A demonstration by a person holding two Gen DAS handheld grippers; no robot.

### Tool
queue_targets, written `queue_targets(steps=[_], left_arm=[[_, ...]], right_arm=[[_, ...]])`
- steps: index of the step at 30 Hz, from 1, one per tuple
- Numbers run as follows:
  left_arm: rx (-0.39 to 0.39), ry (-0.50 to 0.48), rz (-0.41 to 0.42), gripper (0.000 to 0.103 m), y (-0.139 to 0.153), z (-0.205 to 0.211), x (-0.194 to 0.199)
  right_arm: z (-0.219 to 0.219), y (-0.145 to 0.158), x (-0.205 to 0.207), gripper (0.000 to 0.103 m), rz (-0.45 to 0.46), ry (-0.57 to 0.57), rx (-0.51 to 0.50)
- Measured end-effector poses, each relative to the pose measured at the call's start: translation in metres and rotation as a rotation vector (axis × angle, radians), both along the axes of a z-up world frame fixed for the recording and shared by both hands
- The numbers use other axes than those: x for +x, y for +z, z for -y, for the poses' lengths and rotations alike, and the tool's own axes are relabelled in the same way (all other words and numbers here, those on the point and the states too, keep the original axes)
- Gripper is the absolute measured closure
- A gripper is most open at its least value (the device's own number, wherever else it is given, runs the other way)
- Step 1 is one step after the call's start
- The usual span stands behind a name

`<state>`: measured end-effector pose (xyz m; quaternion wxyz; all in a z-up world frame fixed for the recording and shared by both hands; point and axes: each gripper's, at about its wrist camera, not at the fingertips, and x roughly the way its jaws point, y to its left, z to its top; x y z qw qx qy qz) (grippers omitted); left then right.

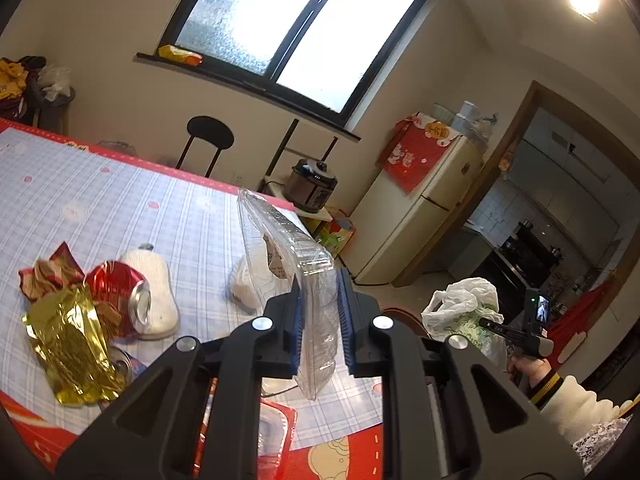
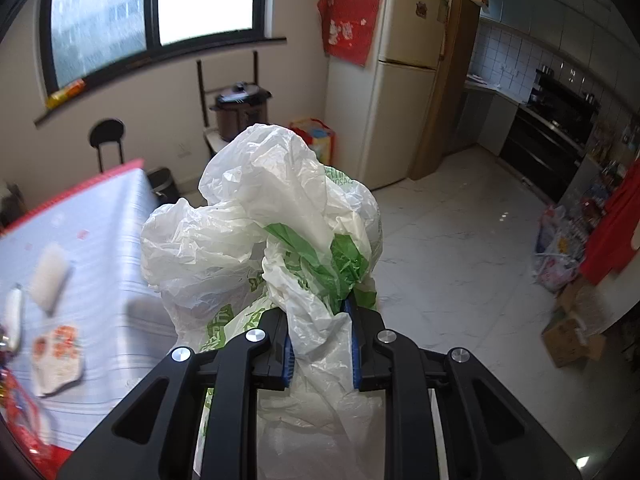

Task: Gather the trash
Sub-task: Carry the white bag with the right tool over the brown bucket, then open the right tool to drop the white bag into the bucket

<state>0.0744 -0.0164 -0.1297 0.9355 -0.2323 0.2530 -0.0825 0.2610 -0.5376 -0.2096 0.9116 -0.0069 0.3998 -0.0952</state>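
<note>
My left gripper [image 1: 319, 322] is shut on a clear plastic clamshell container [image 1: 292, 248] and holds it upright above the table [image 1: 180, 208]. My right gripper [image 2: 321, 344] is shut on a crumpled white and green plastic bag [image 2: 260, 224], held off the table's right edge; the bag also shows in the left wrist view [image 1: 464, 308]. On the table at the left lie a gold foil wrapper [image 1: 68, 340], a crushed red can [image 1: 120, 292], a red-brown wrapper [image 1: 44, 276] and a white pouch [image 1: 156, 280]. A white wrapped item [image 1: 252, 280] lies behind the container.
A red plastic tray [image 1: 276, 432] lies under my left gripper at the table's near edge. A black stool [image 1: 210, 136], a pressure cooker [image 1: 314, 184] and a fridge [image 1: 420, 208] stand beyond the table. The tiled floor [image 2: 460, 248] opens toward the kitchen on the right.
</note>
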Motion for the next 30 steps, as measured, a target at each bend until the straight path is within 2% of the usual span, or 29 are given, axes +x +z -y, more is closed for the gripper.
queue_targets(steps=[5, 8, 9, 12, 14, 16, 22, 25, 30], left_arm=[[0.019, 0.032, -0.041, 0.084, -0.006, 0.015, 0.004], [0.037, 0.039, -0.051, 0.084, -0.005, 0.022, 0.005], [0.043, 0.037, -0.053, 0.084, -0.003, 0.026, 0.005], [0.062, 0.026, -0.056, 0.084, 0.0, 0.032, 0.008], [0.066, 0.02, -0.055, 0.084, 0.001, 0.035, 0.011], [0.063, 0.011, -0.055, 0.084, 0.001, 0.037, 0.014], [0.064, -0.048, -0.045, 0.084, 0.004, 0.054, 0.026], [0.058, -0.099, -0.033, 0.084, 0.004, 0.067, 0.035], [0.044, -0.205, -0.022, 0.084, 0.002, 0.103, 0.058]], right_arm=[[0.018, -0.032, 0.043, 0.081, -0.1, 0.003, -0.052], [0.02, -0.051, 0.065, 0.076, -0.149, 0.006, -0.038], [0.02, -0.056, 0.071, 0.068, -0.161, 0.008, -0.03], [0.015, -0.063, 0.076, 0.033, -0.161, 0.001, 0.006], [0.016, -0.059, 0.073, 0.027, -0.127, 0.002, 0.068], [0.017, -0.05, 0.067, 0.017, -0.091, 0.014, 0.112], [0.028, -0.014, 0.039, 0.005, 0.035, -0.002, 0.187], [0.037, 0.005, 0.019, 0.005, 0.084, -0.019, 0.23], [0.049, 0.024, -0.013, 0.005, 0.112, -0.029, 0.243]])
